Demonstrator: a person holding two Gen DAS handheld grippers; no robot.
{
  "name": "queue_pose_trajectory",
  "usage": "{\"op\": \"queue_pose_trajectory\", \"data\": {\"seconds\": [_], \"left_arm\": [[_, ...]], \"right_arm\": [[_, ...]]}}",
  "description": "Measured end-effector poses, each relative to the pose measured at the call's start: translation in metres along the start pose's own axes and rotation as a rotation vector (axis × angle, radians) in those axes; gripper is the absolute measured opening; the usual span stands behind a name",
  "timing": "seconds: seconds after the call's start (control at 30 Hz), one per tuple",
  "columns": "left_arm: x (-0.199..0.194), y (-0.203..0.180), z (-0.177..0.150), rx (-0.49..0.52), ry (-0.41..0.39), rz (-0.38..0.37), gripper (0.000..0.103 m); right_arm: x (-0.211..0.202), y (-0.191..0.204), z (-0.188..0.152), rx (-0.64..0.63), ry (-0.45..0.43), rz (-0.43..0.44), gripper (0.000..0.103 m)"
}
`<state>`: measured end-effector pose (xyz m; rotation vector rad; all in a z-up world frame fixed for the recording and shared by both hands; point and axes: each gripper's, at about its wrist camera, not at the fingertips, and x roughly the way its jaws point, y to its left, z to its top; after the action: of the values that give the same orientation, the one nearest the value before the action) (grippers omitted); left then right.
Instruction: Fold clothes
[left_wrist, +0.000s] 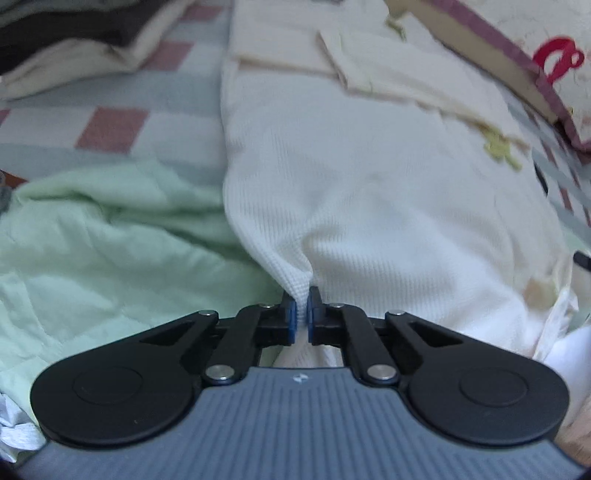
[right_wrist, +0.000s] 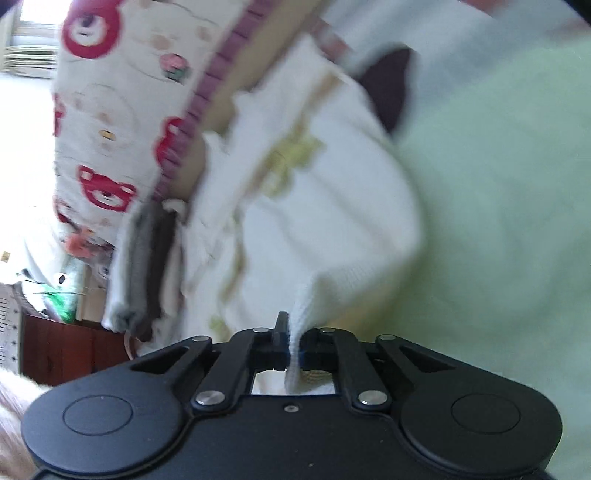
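Note:
A white waffle-knit garment (left_wrist: 369, 177) with cream trim and small yellow-green embroidery lies stretched along the bed. My left gripper (left_wrist: 302, 314) is shut on a pinched fold of its near edge. In the right wrist view the same white garment (right_wrist: 325, 221) hangs blurred, and my right gripper (right_wrist: 293, 347) is shut on another pinch of its edge, with fabric pulled down between the fingers.
A pale green quilt (left_wrist: 92, 258) lies left of the garment, also showing in the right view (right_wrist: 498, 221). A checked sheet (left_wrist: 110, 125) covers the bed. Folded dark and cream clothes (left_wrist: 74, 40) sit at the far left. A bear-print pillow (right_wrist: 103, 110) borders the garment.

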<state>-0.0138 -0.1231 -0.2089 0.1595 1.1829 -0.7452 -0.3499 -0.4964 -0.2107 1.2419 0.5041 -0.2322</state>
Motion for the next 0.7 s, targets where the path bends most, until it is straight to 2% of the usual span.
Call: {"op": "queue_pose_trajectory", "data": {"seconds": [0.17, 0.23, 0.3, 0.37, 0.47, 0.6, 0.7], "left_arm": [[-0.023, -0.008, 0.020, -0.022, -0.125, -0.060, 0.002], [-0.024, -0.008, 0.024, -0.046, -0.154, -0.089, 0.002], [-0.012, -0.011, 0.027, -0.092, -0.145, -0.106, 0.003], [0.001, -0.013, 0.026, -0.110, -0.129, -0.083, 0.004], [0.019, -0.016, 0.021, -0.110, -0.076, -0.060, 0.005], [0.020, -0.015, 0.013, -0.090, -0.045, -0.062, 0.017], [0.025, -0.014, 0.005, -0.063, -0.017, -0.055, 0.019]], "right_arm": [[0.001, 0.042, 0.041, -0.114, -0.078, 0.095, 0.007], [0.003, 0.048, 0.049, -0.147, -0.085, 0.105, 0.007], [0.009, 0.044, 0.051, -0.157, -0.081, 0.078, 0.007], [0.017, 0.037, 0.052, -0.159, -0.075, 0.042, 0.007], [0.027, 0.029, 0.048, -0.159, -0.049, -0.004, 0.007], [0.034, 0.024, 0.044, -0.154, -0.008, -0.044, 0.011], [0.039, 0.013, 0.042, -0.137, 0.012, -0.104, 0.011]]}}
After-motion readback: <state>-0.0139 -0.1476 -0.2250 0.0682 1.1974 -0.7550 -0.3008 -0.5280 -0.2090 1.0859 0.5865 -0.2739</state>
